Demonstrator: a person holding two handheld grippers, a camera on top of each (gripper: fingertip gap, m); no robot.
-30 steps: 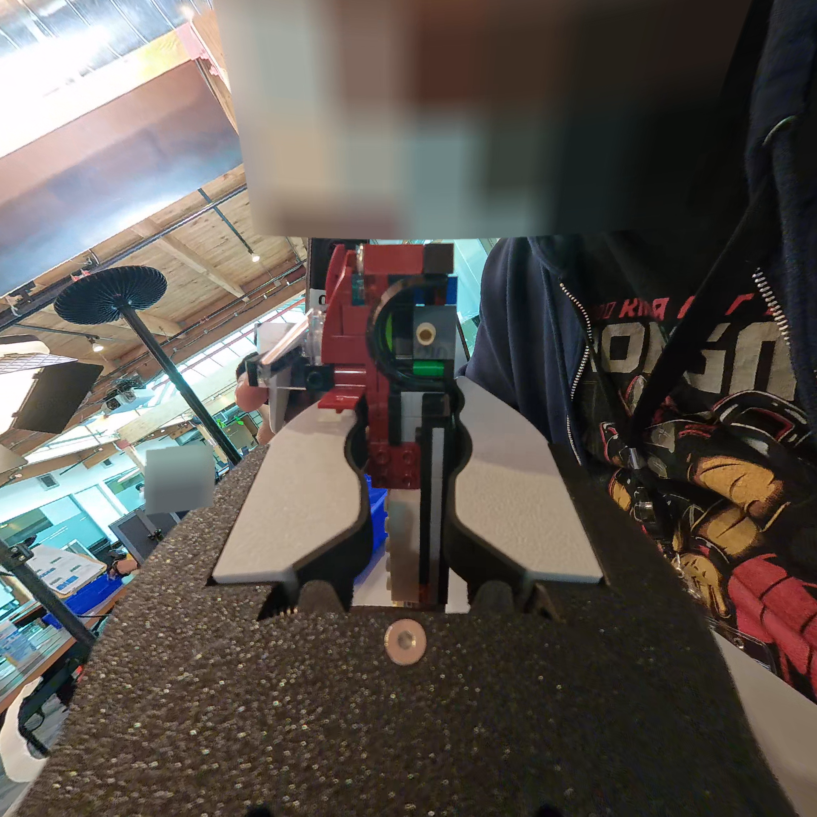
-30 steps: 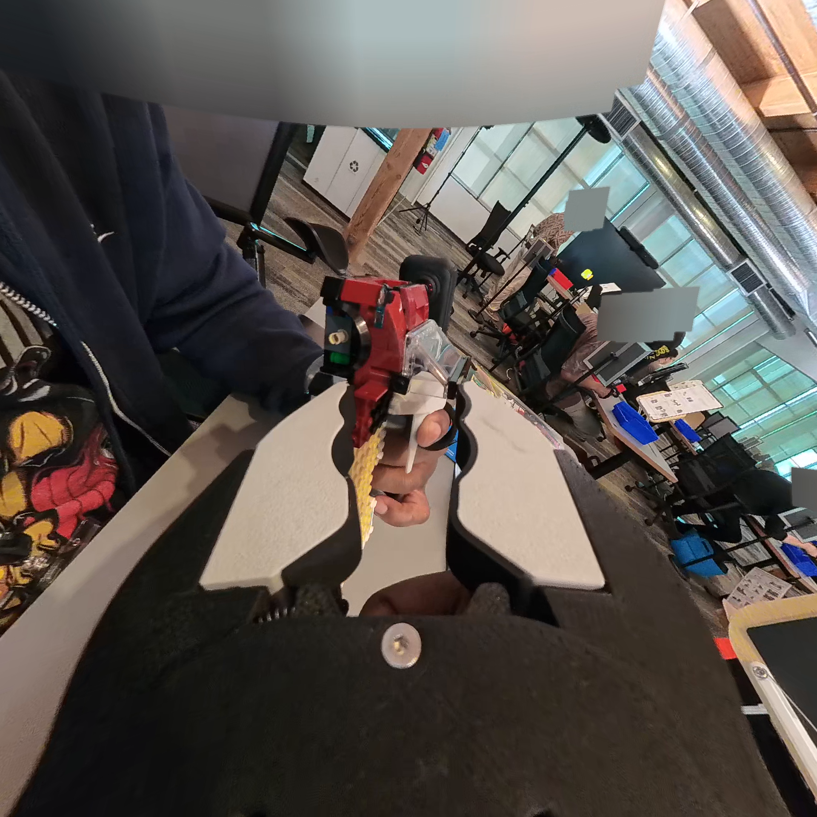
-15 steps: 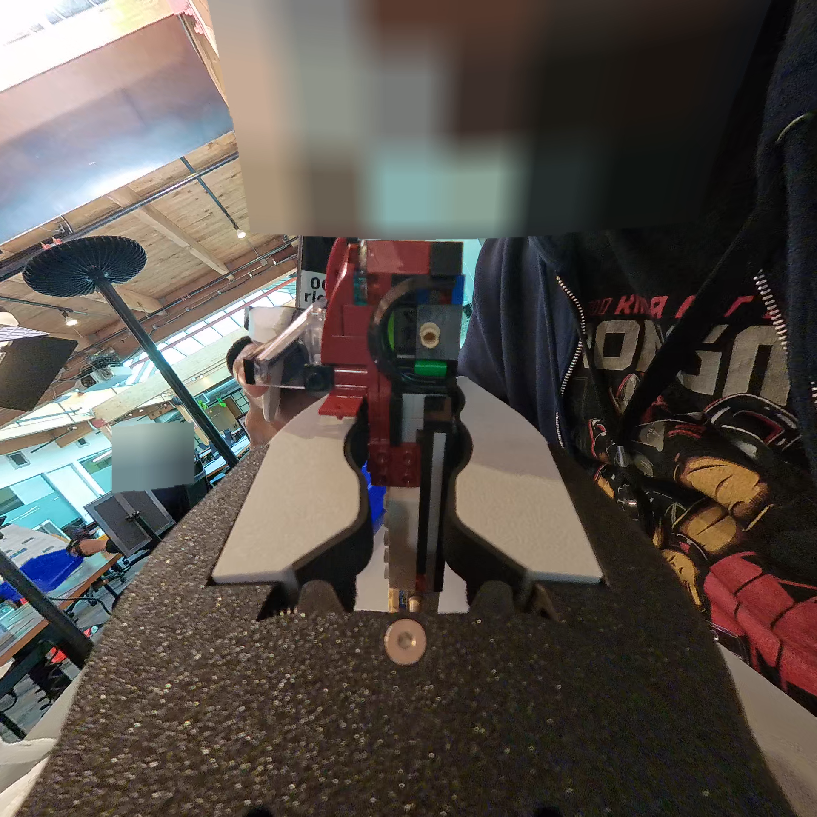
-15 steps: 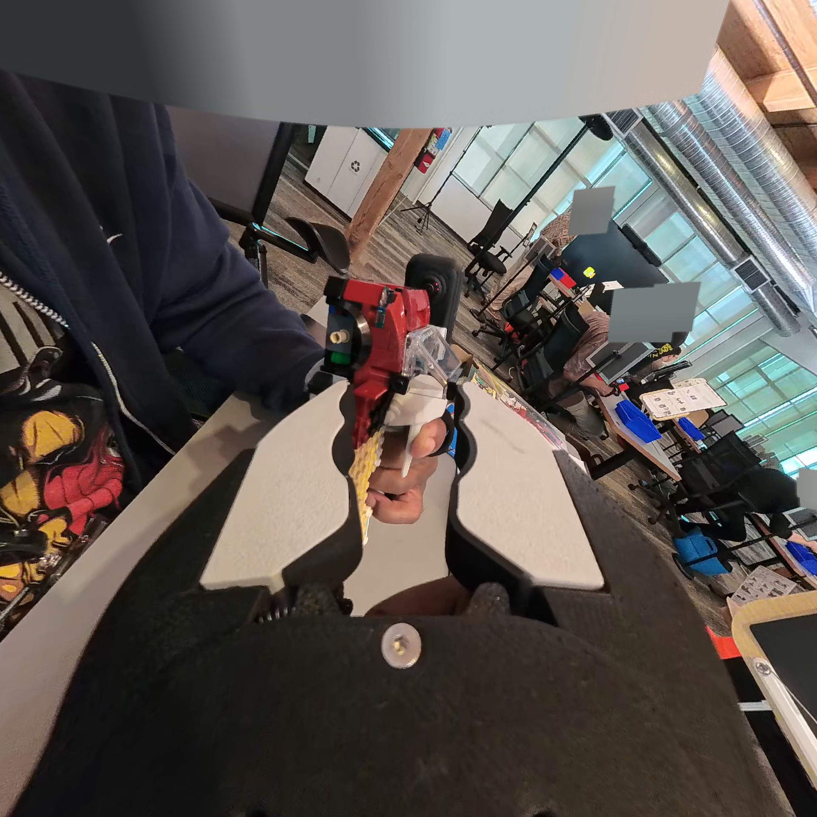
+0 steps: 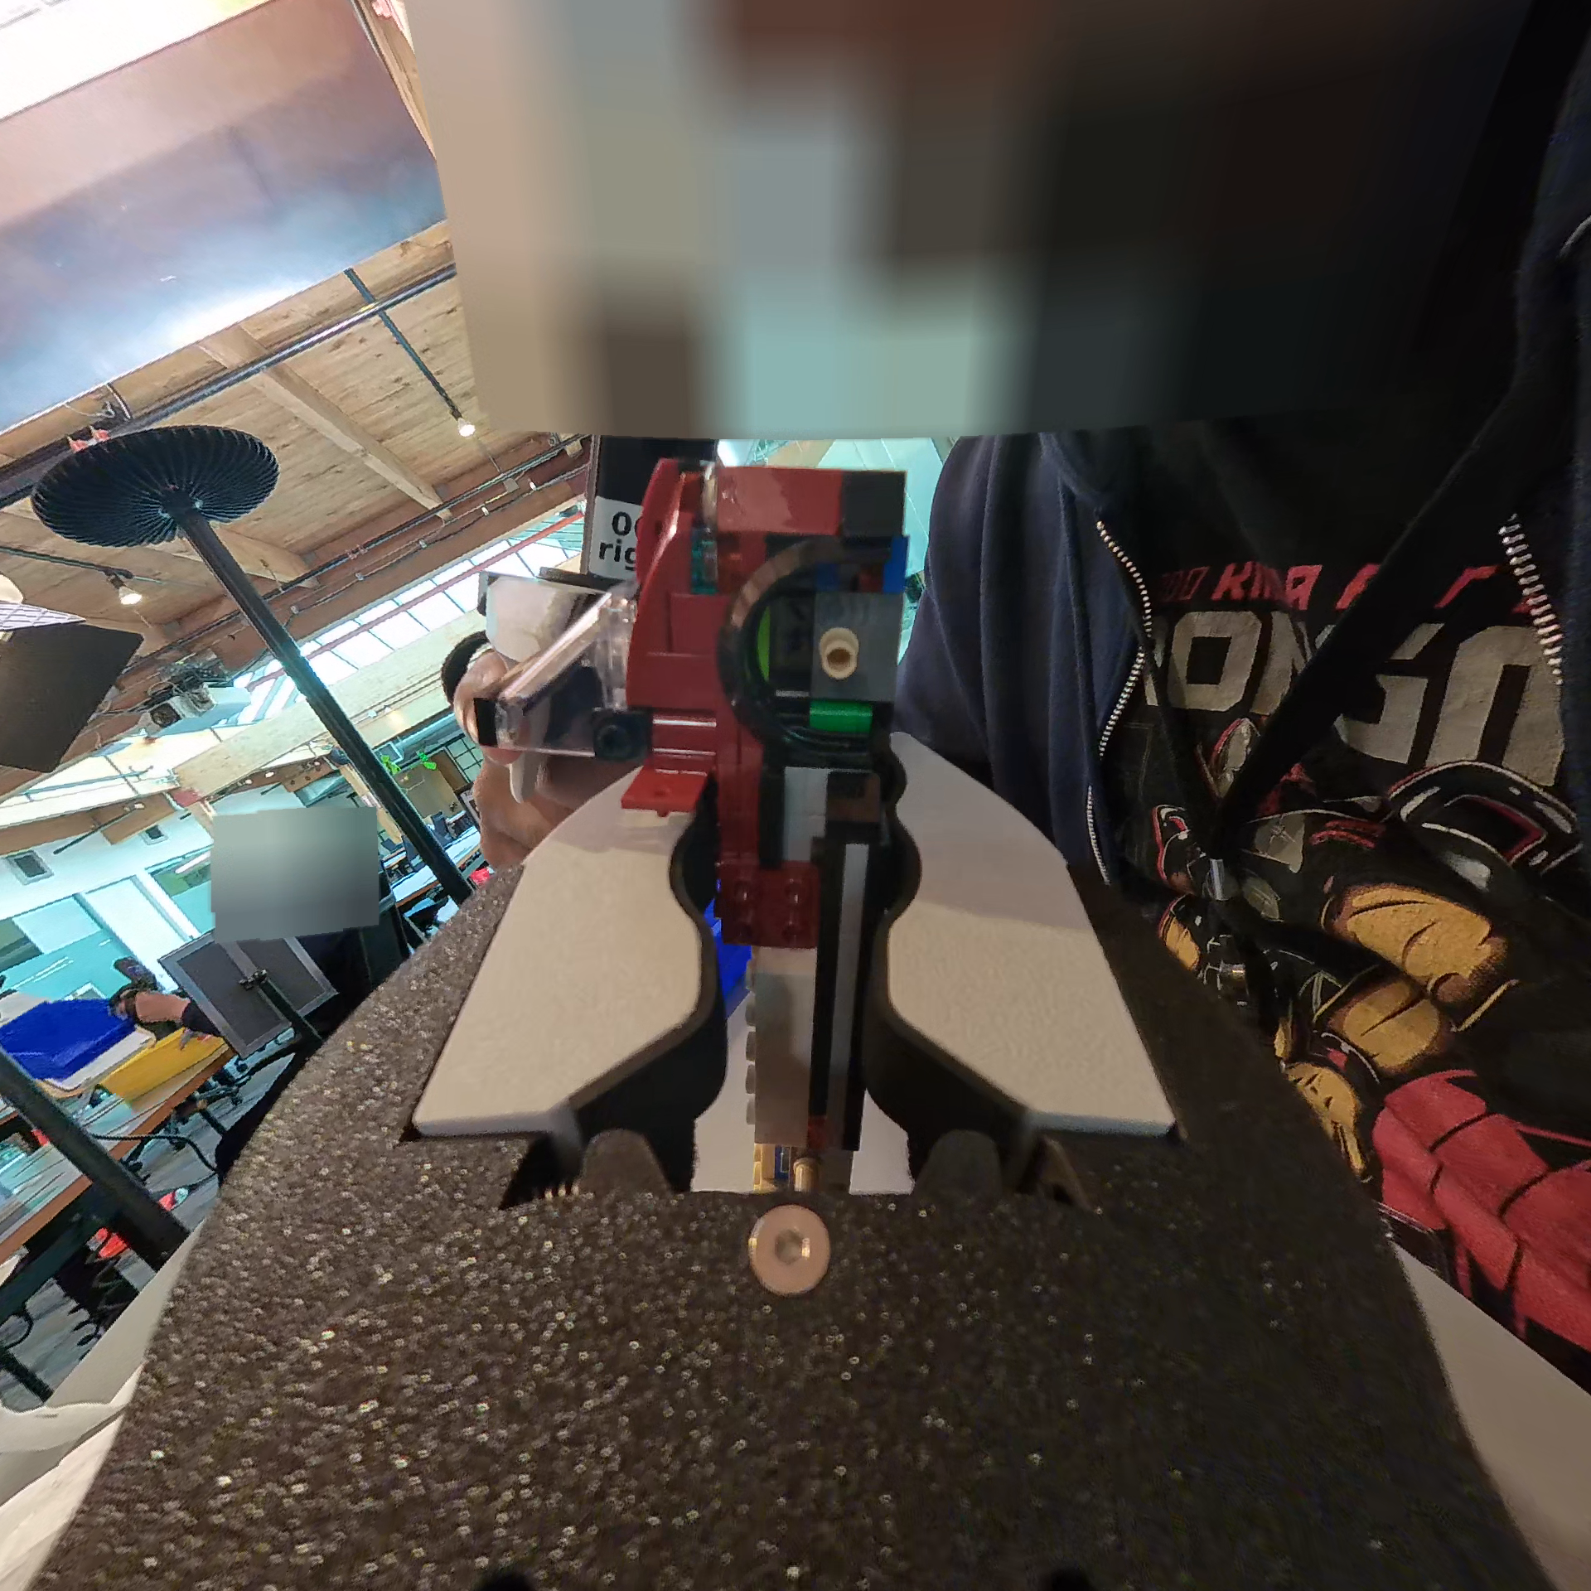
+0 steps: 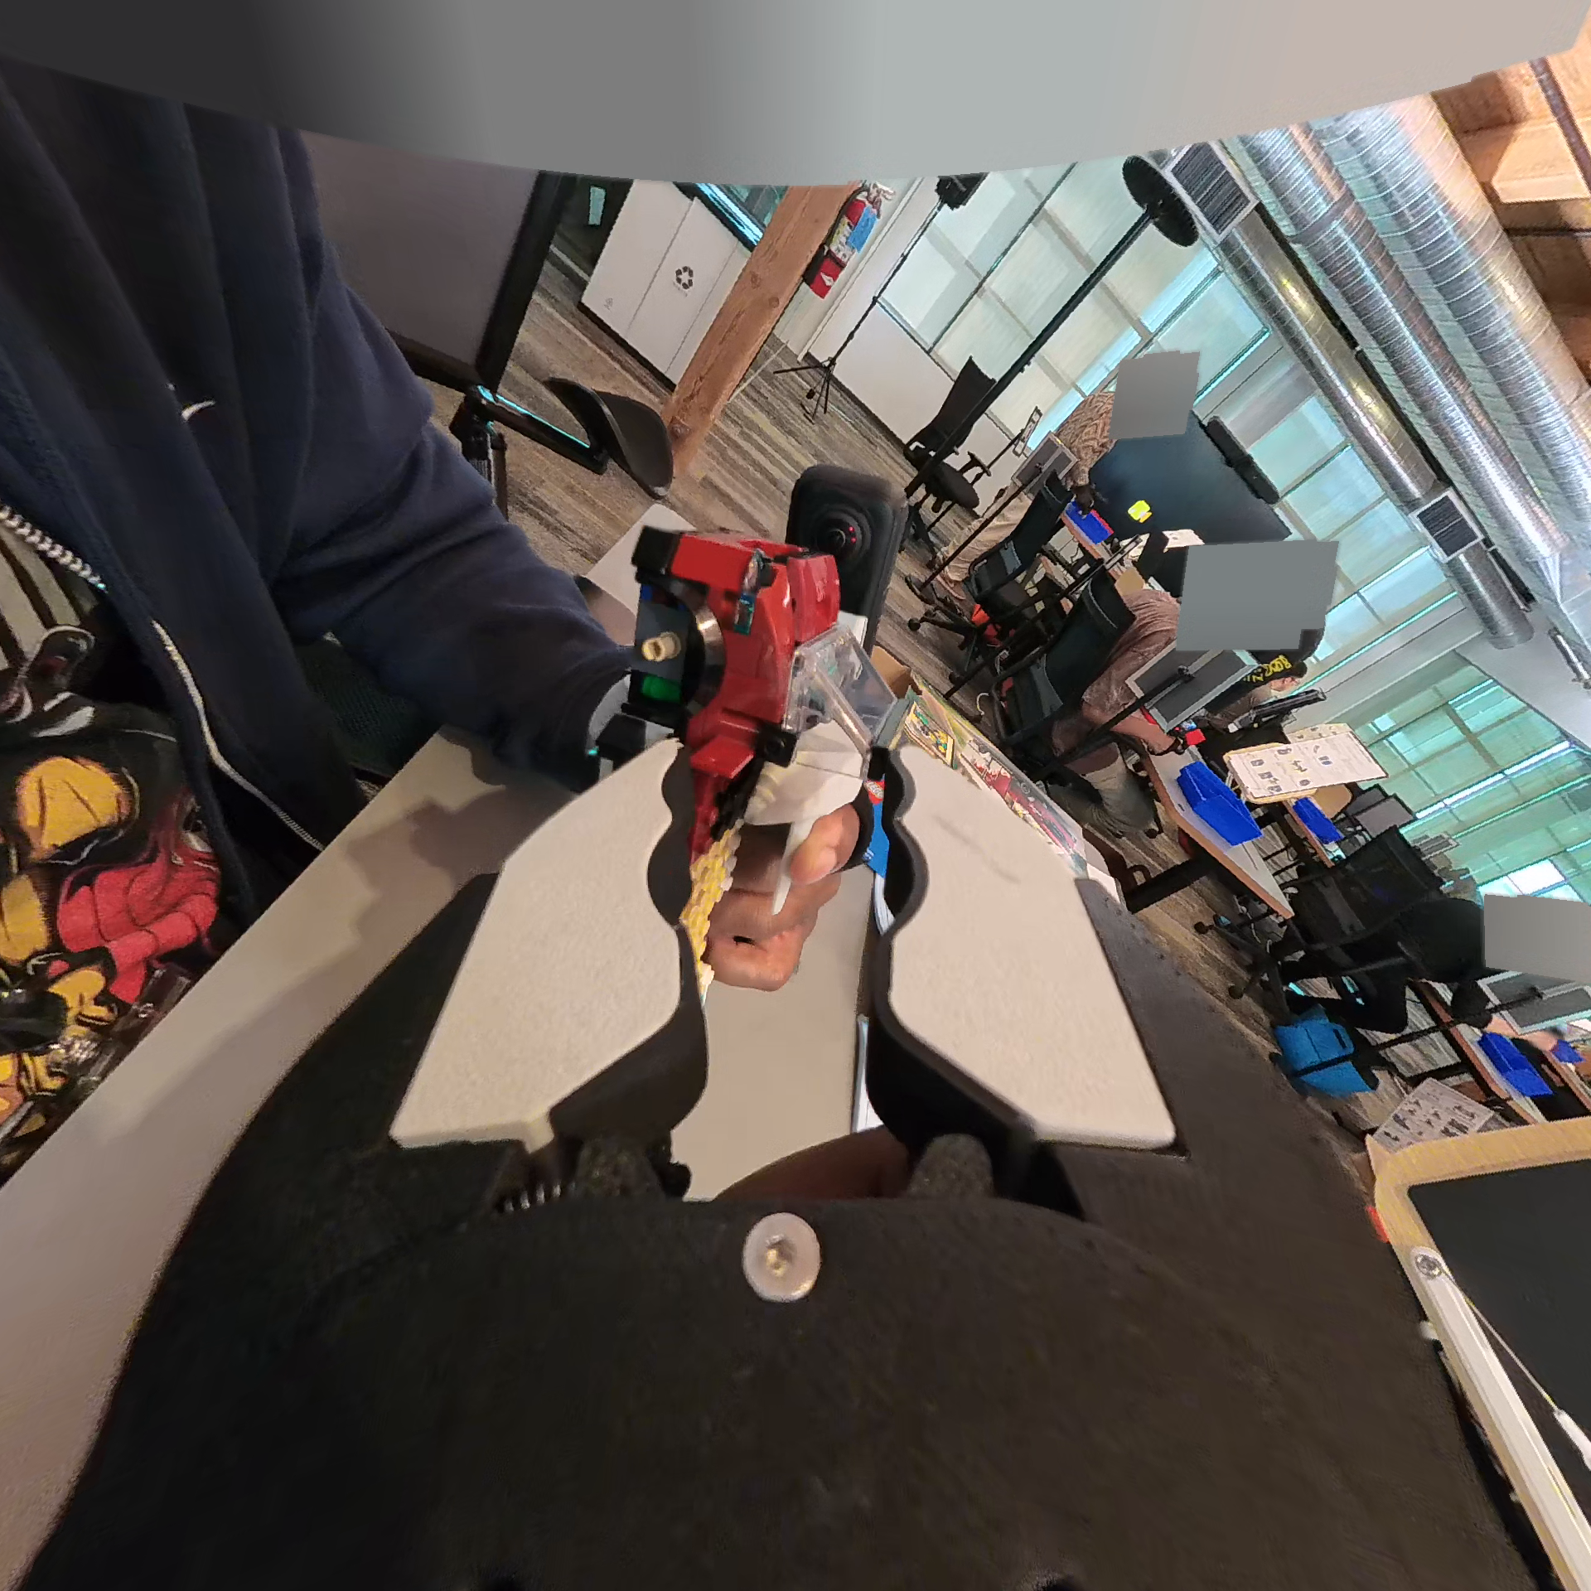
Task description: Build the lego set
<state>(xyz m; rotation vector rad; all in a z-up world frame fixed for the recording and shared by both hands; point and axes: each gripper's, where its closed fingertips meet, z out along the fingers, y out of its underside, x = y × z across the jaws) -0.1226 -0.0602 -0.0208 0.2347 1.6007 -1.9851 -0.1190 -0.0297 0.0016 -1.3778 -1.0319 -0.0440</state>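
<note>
My left gripper point(image 5: 796, 826) is shut on a long brick model point(image 5: 775, 671), dark red with a clear windscreen, a tan pin and a green piece. The model runs along the jaw gap and sticks out past the fingertips, raised in front of a person in a dark hoodie point(image 5: 1291, 775). In the right wrist view the same model point(image 6: 740, 663) stands at my right gripper's point(image 6: 783, 801) left fingertip point(image 6: 654, 801). That gripper's jaws stand apart. A hand point(image 6: 766, 913) with a white part point(image 6: 809, 779) fills the space up to the right finger, which does not press on the model.
A grey table point(image 6: 215, 1076) lies below. A black camera point(image 6: 839, 534) stands just behind the model. Office chairs, desks with blue bins point(image 6: 1214, 801) and seated people are farther right. A black pole with a round head point(image 5: 155, 491) rises on the left. Only a small space, under 4 cm, lies between the two pairs of fingers.
Both grippers and the model have tilted together a little, so the room behind has shifted. The model has not moved in the left gripper's grasp, and neither jaw has visibly opened or shut.
</note>
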